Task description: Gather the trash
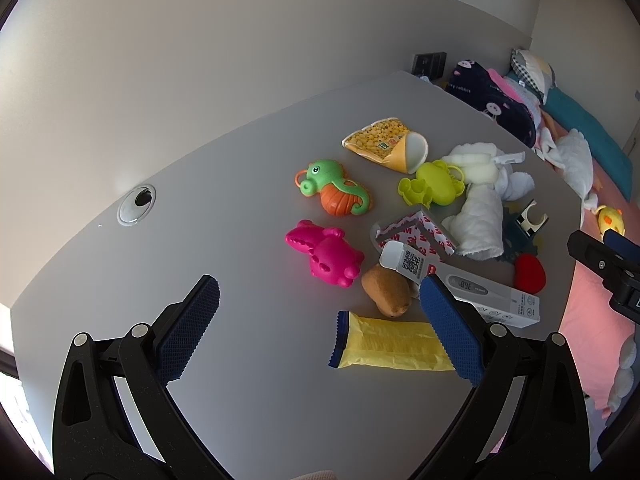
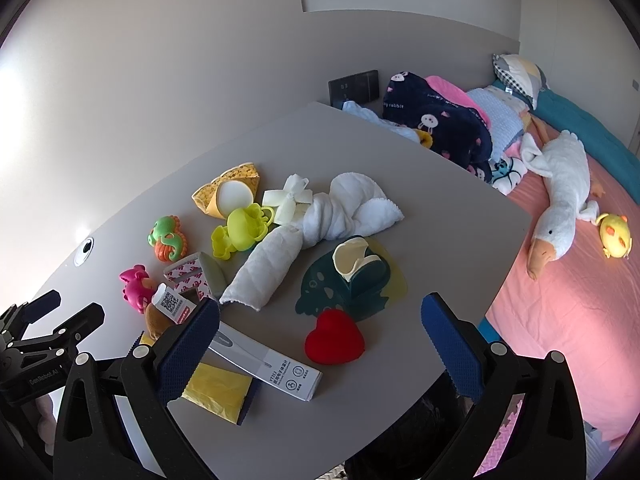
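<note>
Both tools spread wide, empty. Yellow wrapper [image 1: 390, 344] at near counter [image 1: 248, 240] edge, long axis crosswise, nearest left tool [image 1: 320, 328]; right tool [image 2: 320, 344] farther.

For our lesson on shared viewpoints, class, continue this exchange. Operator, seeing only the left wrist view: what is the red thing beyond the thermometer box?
Observer: A red heart, lying flat near the thermometer box.
Operator: What is hidden behind the white cloth?
Observer: Beyond the white cloth stands a dark green holder with a cream cup, on a translucent yellow sheet.
Operator: Is the right gripper holding anything?
Observer: No, the right gripper is open and empty.
</note>
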`<move>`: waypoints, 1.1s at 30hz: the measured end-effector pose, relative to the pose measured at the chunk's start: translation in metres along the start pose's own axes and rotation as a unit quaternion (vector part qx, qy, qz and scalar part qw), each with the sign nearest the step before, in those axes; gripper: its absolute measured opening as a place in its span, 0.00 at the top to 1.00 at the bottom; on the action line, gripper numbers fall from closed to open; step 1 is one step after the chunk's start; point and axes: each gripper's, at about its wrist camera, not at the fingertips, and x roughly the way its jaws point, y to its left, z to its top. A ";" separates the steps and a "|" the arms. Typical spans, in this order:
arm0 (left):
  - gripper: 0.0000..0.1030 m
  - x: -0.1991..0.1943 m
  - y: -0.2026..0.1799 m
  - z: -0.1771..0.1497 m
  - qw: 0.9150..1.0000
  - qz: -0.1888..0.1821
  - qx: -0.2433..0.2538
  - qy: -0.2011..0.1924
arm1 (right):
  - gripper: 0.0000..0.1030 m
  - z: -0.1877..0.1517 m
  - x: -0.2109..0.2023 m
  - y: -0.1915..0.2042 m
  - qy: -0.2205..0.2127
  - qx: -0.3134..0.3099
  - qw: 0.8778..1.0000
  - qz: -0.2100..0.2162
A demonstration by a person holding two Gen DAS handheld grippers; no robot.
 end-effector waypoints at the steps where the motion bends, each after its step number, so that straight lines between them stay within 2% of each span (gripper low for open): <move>1: 0.06 0.000 0.000 0.000 1.000 0.001 -0.001 -0.001 | 0.03 0.000 0.000 0.000 0.000 0.000 1.000 0.000; 15: 0.06 0.004 0.001 -0.001 1.000 0.003 -0.003 0.006 | 0.03 -0.003 0.003 -0.003 0.007 -0.003 1.000 -0.001; 33: 0.07 0.041 0.013 0.005 0.998 0.010 -0.035 0.047 | 0.03 -0.003 0.037 -0.029 0.057 0.032 0.998 -0.012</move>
